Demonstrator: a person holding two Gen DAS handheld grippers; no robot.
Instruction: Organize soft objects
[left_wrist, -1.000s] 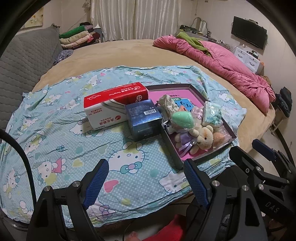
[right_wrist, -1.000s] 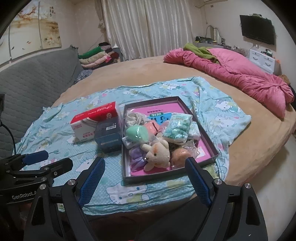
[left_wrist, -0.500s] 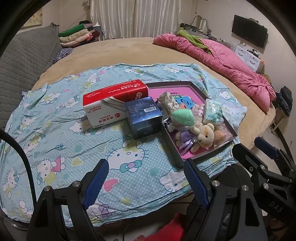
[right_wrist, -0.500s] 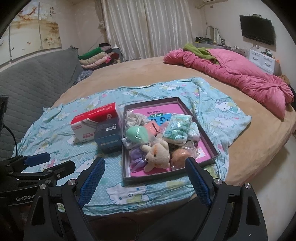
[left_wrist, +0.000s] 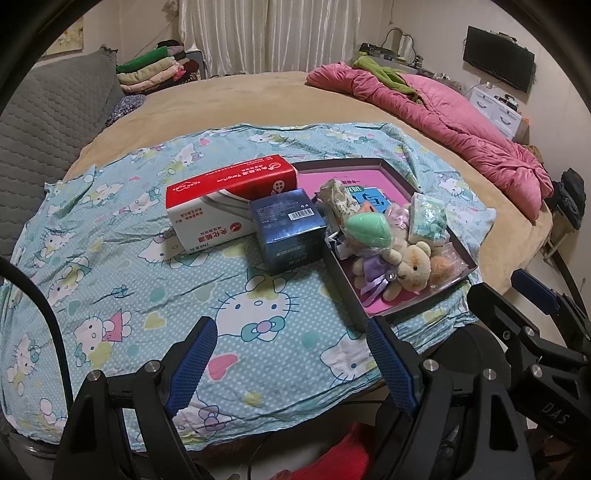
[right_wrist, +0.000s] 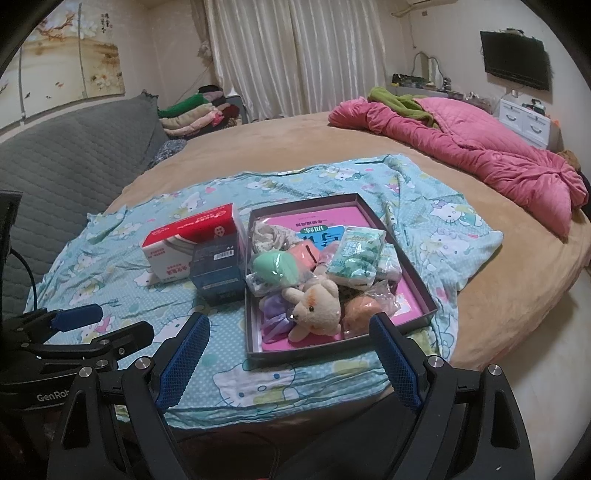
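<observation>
Lying beyond both tools (right_wrist: 290, 354): plush bear (right_wrist: 314, 306).

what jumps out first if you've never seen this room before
A shallow dark tray heaped with soft things sits on the cartoon-cat sheet, a cream teddy bear at its near end beside a mint green sponge. Just left of the tray stand a red and white tissue box and a dark blue box. A crumpled pink quilt lies across the far right of the round bed.
</observation>
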